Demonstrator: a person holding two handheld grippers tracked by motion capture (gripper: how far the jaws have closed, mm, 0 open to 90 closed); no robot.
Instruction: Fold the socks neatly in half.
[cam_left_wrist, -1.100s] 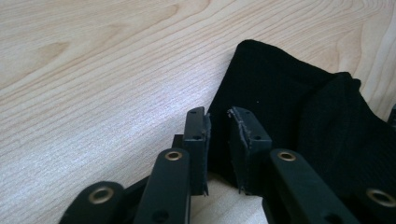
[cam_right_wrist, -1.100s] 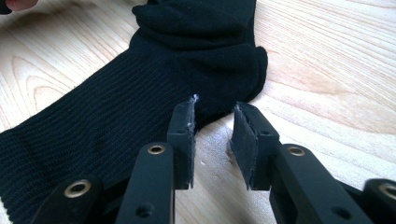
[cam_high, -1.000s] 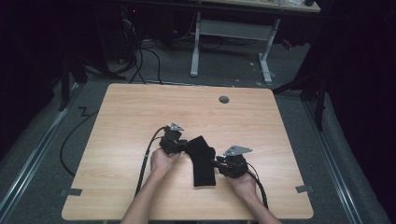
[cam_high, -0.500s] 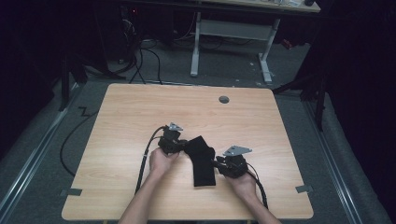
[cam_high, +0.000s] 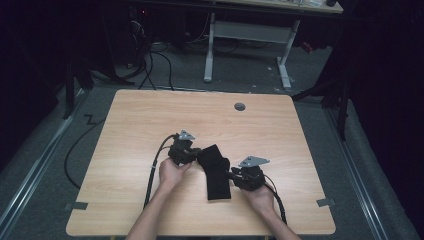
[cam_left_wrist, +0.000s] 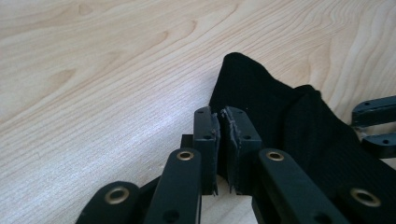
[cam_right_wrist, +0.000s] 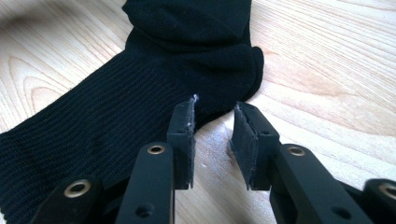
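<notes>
High view: black sock (cam_high: 216, 172) lies bent mid-table (cam_high: 150, 120) between left gripper (cam_high: 189, 156) and right gripper (cam_high: 233, 176). Left gripper view: jaws have just been closing, nearly together, sock edge just beyond, nothing visibly pinched. Right gripper view: jaws parted, one pad (cam_right_wrist: 187, 126) touching the sock's edge

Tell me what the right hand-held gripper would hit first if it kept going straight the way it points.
Most likely the black sock. In the right gripper view, the right hand-held gripper has open jaws at the sock's edge, with bare table between them, and the folded part lies straight ahead; depth is hard to judge.
</notes>
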